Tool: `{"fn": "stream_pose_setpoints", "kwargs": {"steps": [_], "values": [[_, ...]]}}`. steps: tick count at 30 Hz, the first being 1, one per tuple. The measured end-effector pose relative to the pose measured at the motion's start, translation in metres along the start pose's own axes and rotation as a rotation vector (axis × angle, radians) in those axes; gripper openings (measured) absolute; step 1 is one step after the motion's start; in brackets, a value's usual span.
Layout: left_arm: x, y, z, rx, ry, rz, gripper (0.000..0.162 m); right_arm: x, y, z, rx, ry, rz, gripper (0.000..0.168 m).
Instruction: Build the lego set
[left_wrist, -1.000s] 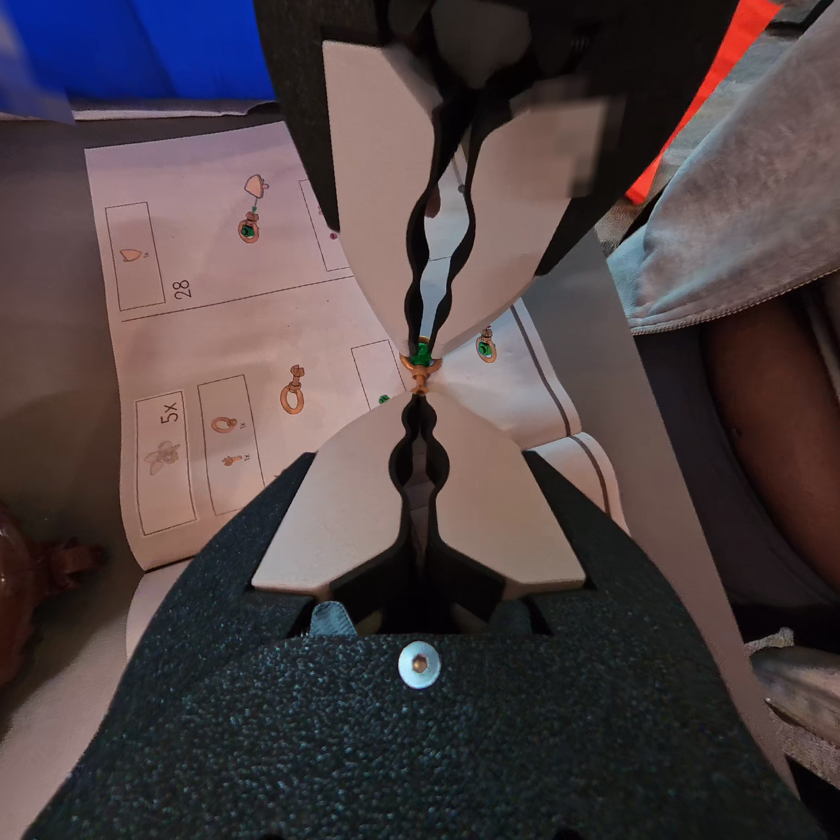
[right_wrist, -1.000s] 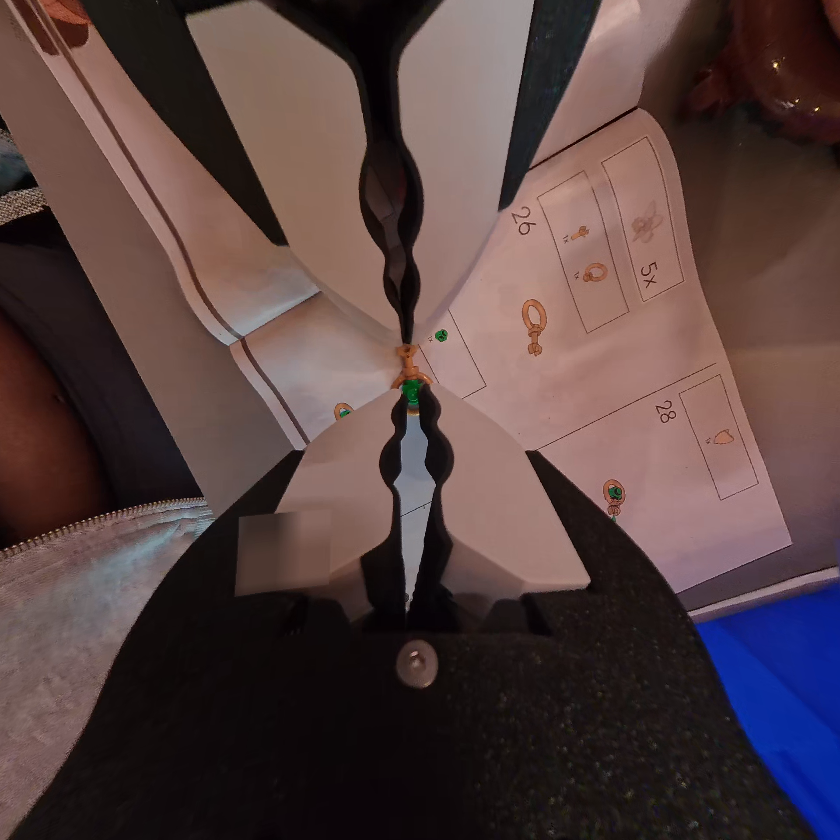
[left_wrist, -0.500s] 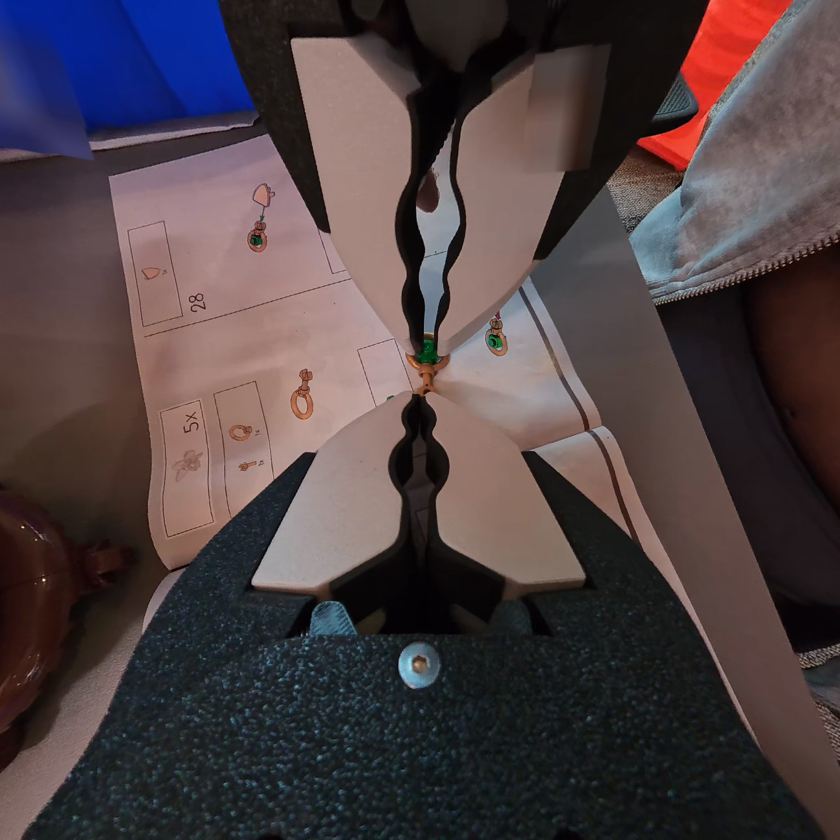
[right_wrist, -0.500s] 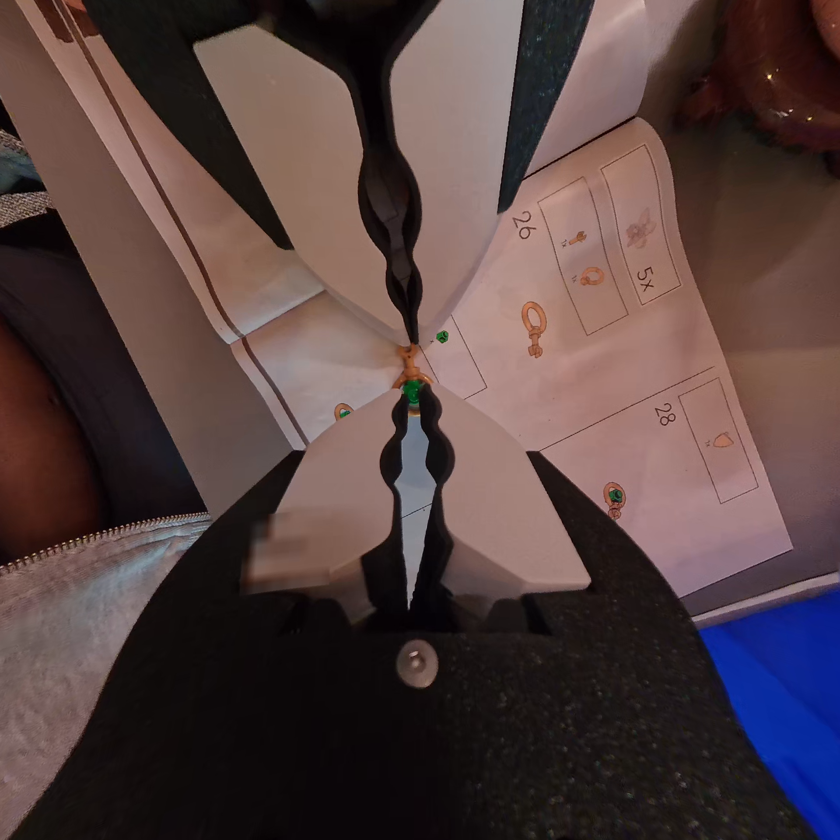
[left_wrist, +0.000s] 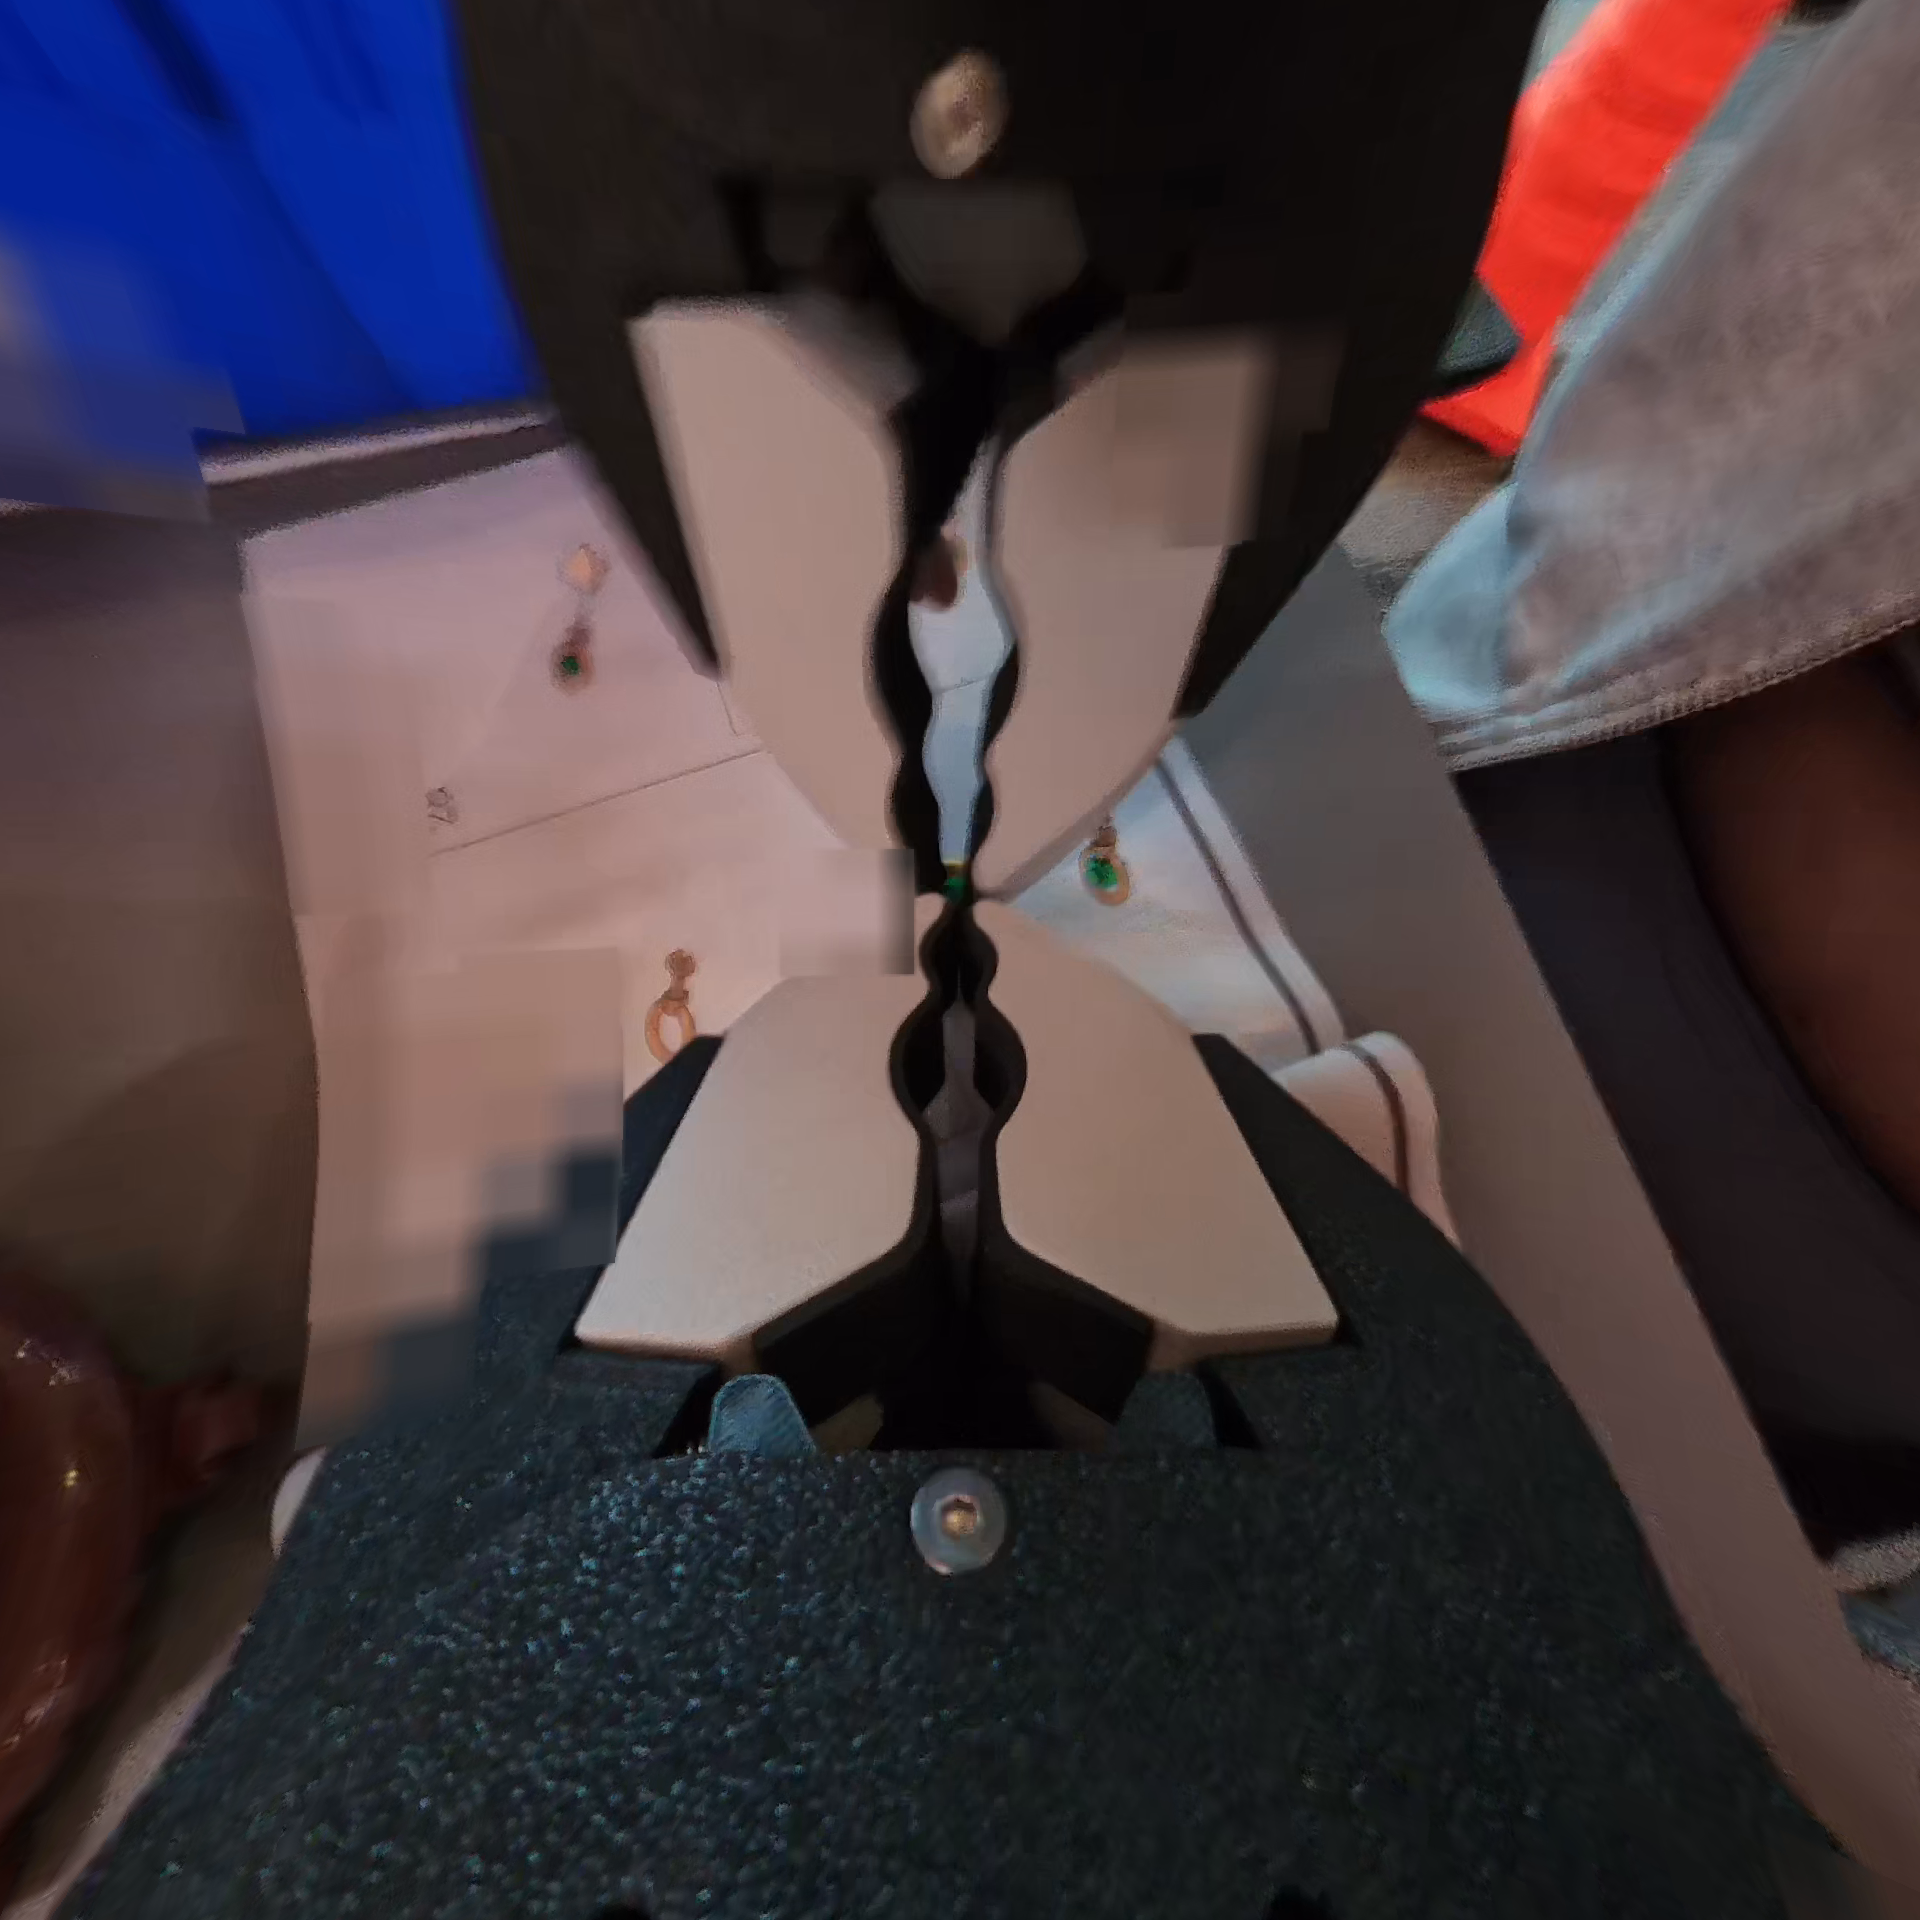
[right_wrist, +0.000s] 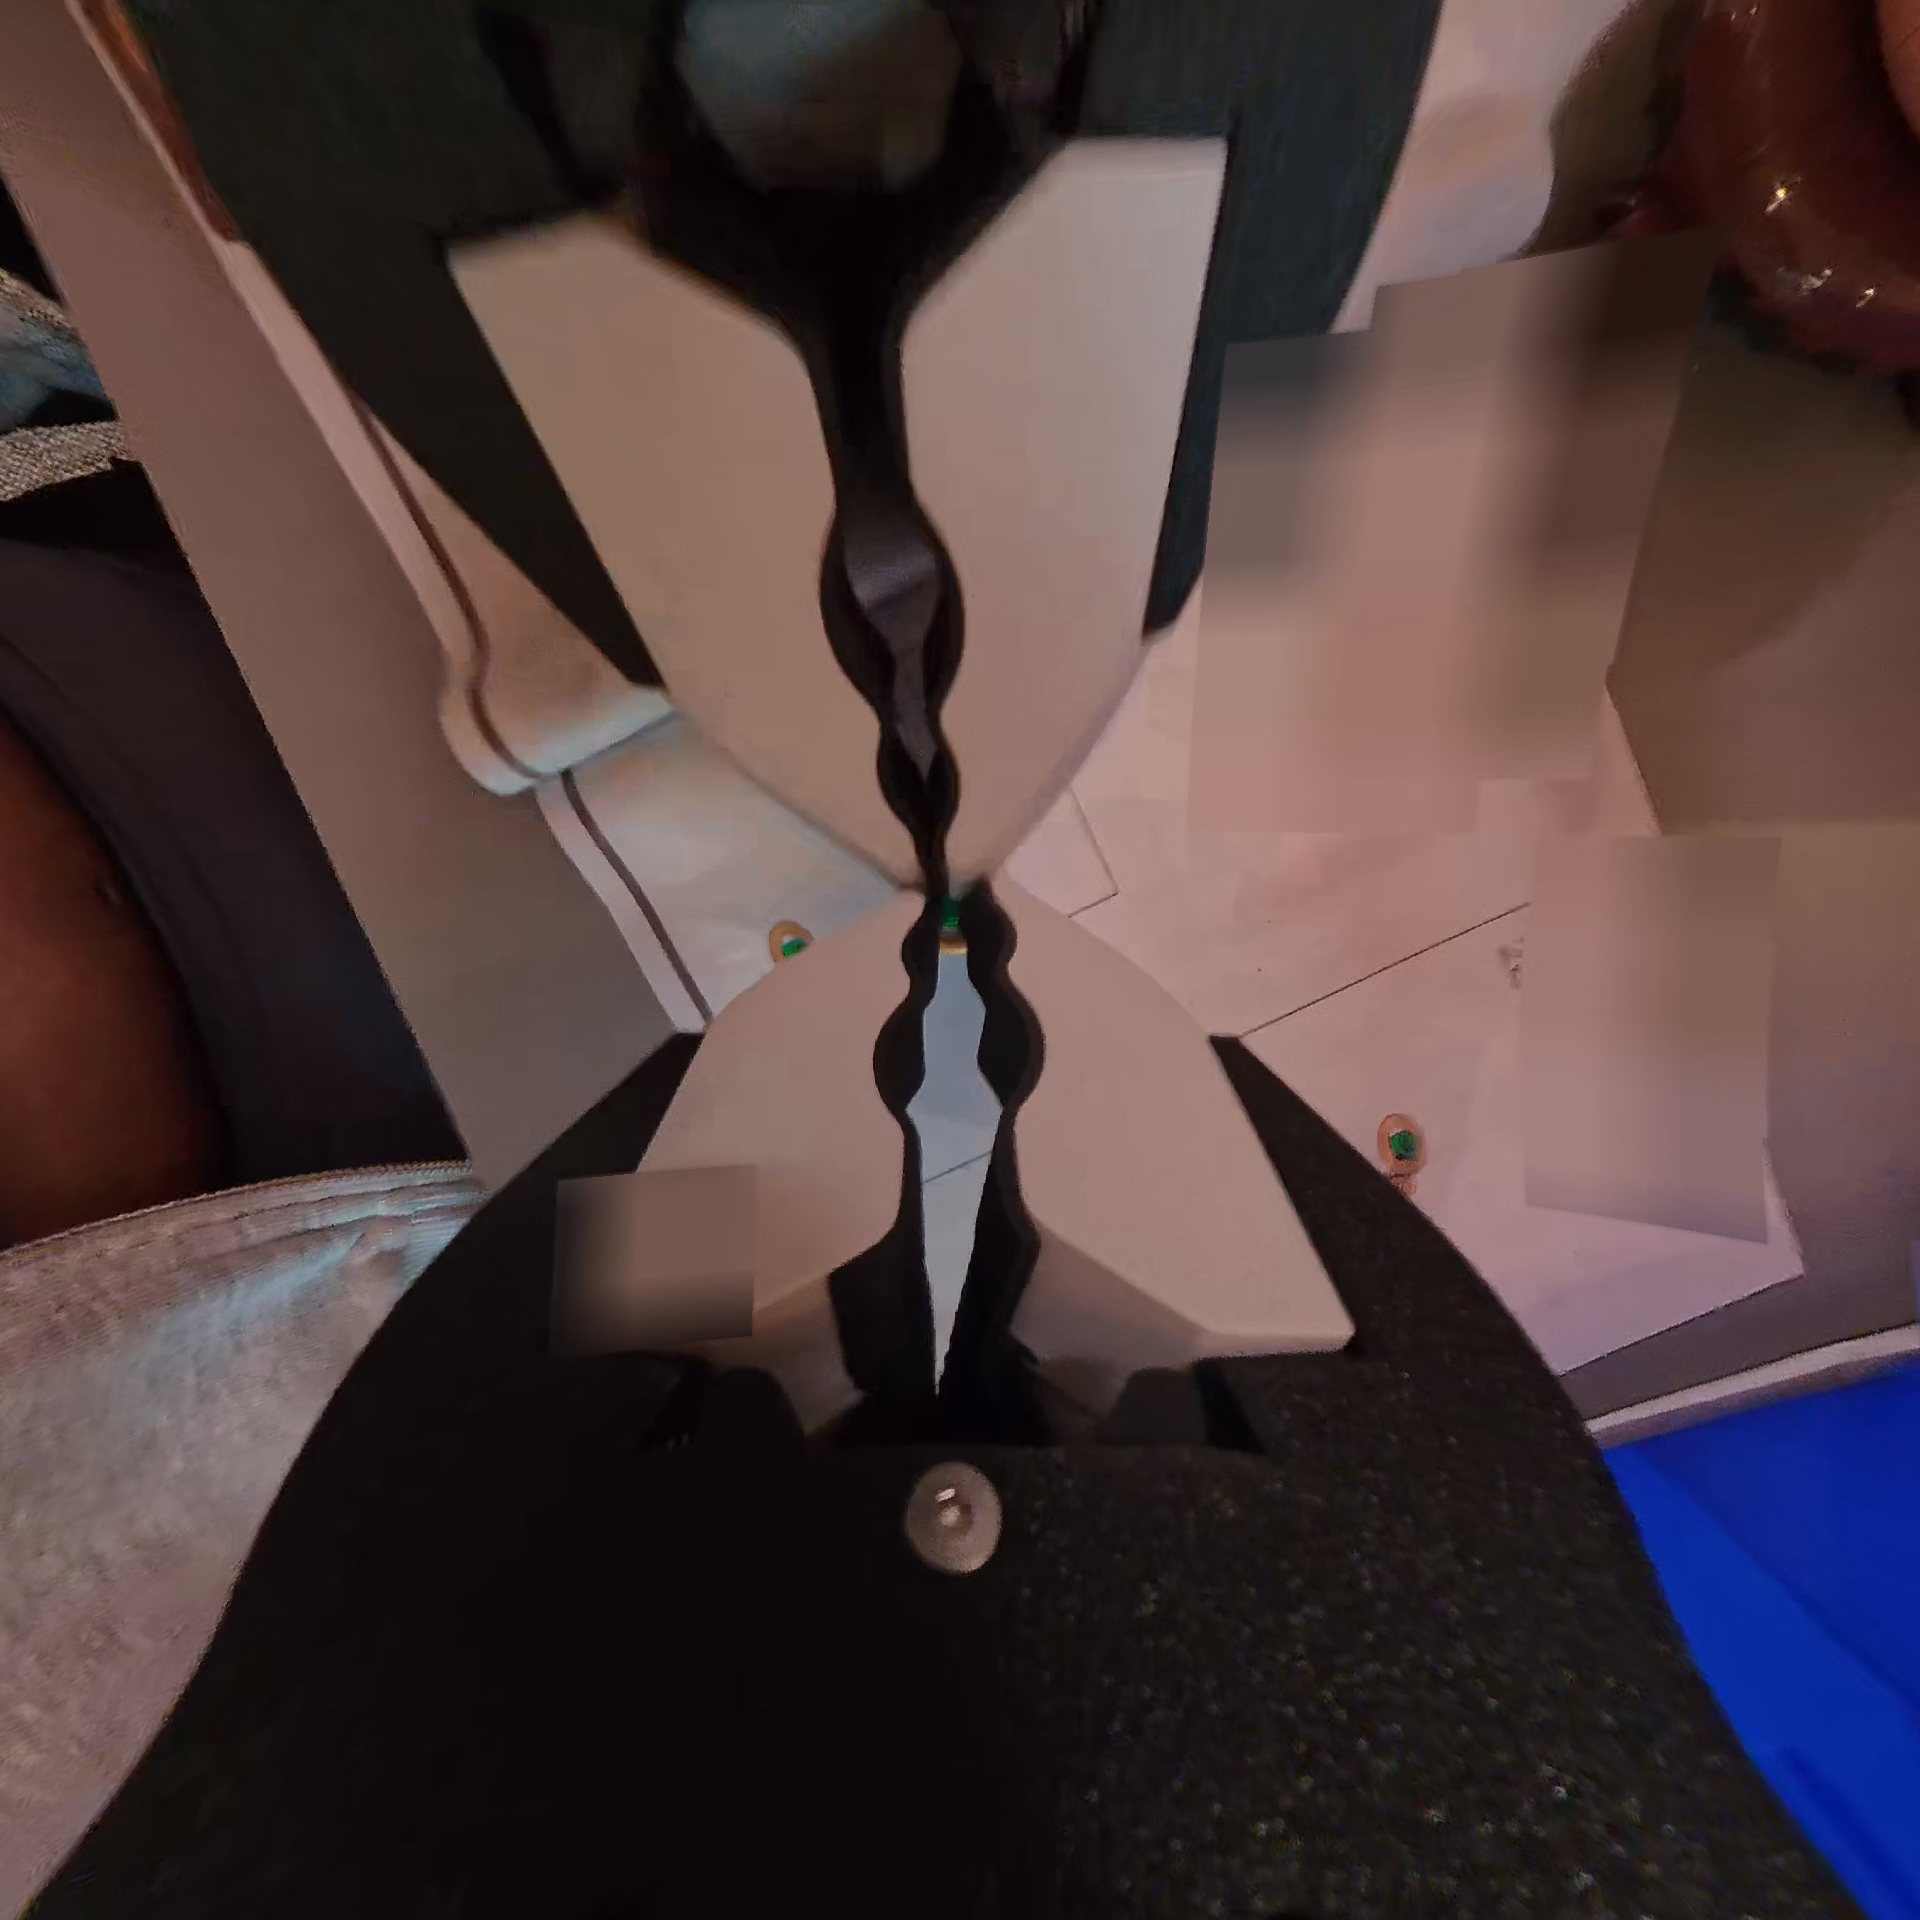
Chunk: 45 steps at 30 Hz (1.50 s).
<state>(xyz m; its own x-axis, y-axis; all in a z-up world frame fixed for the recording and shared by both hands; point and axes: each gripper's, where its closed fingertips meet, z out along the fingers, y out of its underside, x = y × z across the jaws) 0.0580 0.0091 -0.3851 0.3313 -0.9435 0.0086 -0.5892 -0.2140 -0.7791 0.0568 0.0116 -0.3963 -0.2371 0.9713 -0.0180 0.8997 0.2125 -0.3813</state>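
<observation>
Lego piece (left_wrist: 954, 884), tiny, green with a tan ring edge, sits pinched right where the two tools meet tip to tip, above the open booklet. Left tool (left_wrist: 956, 920) closed narrow, tips at the piece's near end; exact contact too small and blurred to tell. Right tool (right_wrist: 948, 920) narrowed on the green and tan piece (right_wrist: 948, 923), a slim gap showing lower between its fingers (right_wrist: 1101, 1091). In each view the other tool comes in from the far side, pointing back at the camera, tips touching or just beside this one's. Beneath, instruction booklet (left_wrist: 540, 831) lies flat on the desk (left_wrist: 125, 727), printed part drawings showing, parts mosaicked. Brown glossy object (left_wrist: 52, 1455) near left, blurred. Grey sleeve (left_wrist: 1662, 468) at right, past the desk edge. Blue surface (left_wrist: 260, 208) far left, orange-red thing (left_wrist: 1600, 208) far right.
</observation>
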Motion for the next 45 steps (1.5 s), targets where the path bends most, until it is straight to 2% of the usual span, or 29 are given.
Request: {"fn": "stream_pose_setpoints", "kwargs": {"steps": [3, 5, 8, 12, 25, 45], "values": [[-0.003, 0.001, 0.002, -0.025, 0.004, 0.003, 0.000, 0.003, 0.001, 0.000, 0.031, 0.003, 0.028, 0.005], [-0.012, -0.002, -0.013, -0.012, -0.047, 0.007, 0.000, 0.003, 0.001, 0.000, 0.037, -0.002, 0.032, 0.005], [-0.009, -0.008, -0.032, 0.029, -0.026, -0.001, 0.000, 0.003, 0.001, 0.000, 0.027, -0.012, 0.024, 0.005], [0.004, 0.019, -0.012, -0.152, 0.038, 0.022, 0.000, 0.003, 0.001, 0.000, 0.015, -0.008, 0.017, 0.005], [0.001, 0.017, -0.006, -0.071, 0.034, -0.014, 0.000, 0.003, 0.000, 0.000, 0.016, 0.003, 0.006, 0.005], [0.000, 0.015, -0.004, -0.069, -0.019, 0.026, 0.000, 0.003, -0.001, 0.001, 0.024, 0.018, 0.009, 0.005]]}}
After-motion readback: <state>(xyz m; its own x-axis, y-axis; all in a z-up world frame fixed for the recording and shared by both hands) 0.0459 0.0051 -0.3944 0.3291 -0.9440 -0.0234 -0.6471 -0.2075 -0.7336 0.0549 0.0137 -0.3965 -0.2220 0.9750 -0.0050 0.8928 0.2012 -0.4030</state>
